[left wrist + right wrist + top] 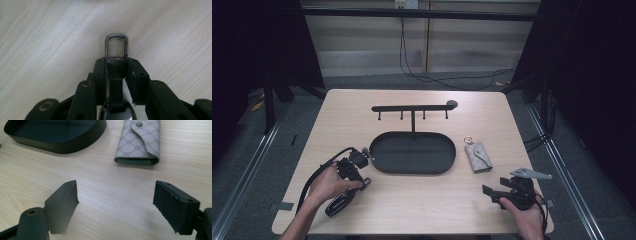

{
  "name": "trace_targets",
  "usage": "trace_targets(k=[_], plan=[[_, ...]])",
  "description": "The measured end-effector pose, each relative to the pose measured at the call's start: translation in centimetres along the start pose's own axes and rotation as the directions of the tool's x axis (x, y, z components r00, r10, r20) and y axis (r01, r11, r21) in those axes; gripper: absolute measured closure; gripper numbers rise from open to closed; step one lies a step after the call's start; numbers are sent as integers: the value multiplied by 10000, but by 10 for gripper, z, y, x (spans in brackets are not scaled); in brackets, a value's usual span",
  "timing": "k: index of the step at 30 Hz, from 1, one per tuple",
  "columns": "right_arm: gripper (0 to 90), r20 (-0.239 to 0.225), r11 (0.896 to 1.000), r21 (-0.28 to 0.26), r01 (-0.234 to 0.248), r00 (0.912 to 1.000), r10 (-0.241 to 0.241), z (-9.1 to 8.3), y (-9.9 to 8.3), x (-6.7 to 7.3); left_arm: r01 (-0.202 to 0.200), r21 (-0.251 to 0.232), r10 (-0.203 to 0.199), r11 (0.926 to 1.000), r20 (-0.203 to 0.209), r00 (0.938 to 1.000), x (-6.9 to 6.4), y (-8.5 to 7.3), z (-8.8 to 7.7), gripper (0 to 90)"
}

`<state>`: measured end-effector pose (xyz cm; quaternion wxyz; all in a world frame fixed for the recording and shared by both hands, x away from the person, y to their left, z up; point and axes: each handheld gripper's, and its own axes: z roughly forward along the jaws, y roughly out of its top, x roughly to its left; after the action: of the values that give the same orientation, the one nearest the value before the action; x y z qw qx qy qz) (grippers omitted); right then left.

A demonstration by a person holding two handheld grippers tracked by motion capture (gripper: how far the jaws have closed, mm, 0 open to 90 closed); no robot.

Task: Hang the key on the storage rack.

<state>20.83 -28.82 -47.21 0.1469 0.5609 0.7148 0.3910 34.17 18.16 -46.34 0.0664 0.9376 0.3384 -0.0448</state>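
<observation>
— What is showing on the left gripper (pixel 364 183)?
— Black jaws with flat pads (pixel 100 72) and brass-coloured rivets on the linkage arms are rising in its own view; a black cable is looping from its body.
— And the right gripper (pixel 488 190)?
— Black too, its blocky pads (pixel 65 200) are showing worn edges, and a grey three-cornered plate is sitting on top; forearms are bare
</observation>
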Motion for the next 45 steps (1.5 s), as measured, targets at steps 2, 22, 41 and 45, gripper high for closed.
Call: trace_targets(k=[2,22,41,45], plan=[[197,6,10000,-2,0,10000,0,0,0,0,194,-17,-194,9998,-34,9998,1,0,0,707],[197,14,10000,-40,-34,10000,34,0,0,-1,601,-847,-582,9946,247,9980,9,-8,-28,707],[197,8,10000,-11,-77,10000,77,0,0,-1,753,-1743,-759,9818,29,9971,11,-12,-69,707],[197,7,9999,-23,-109,9999,109,0,0,-1,641,-1799,-653,9816,-8,9979,9,-12,-78,707]])
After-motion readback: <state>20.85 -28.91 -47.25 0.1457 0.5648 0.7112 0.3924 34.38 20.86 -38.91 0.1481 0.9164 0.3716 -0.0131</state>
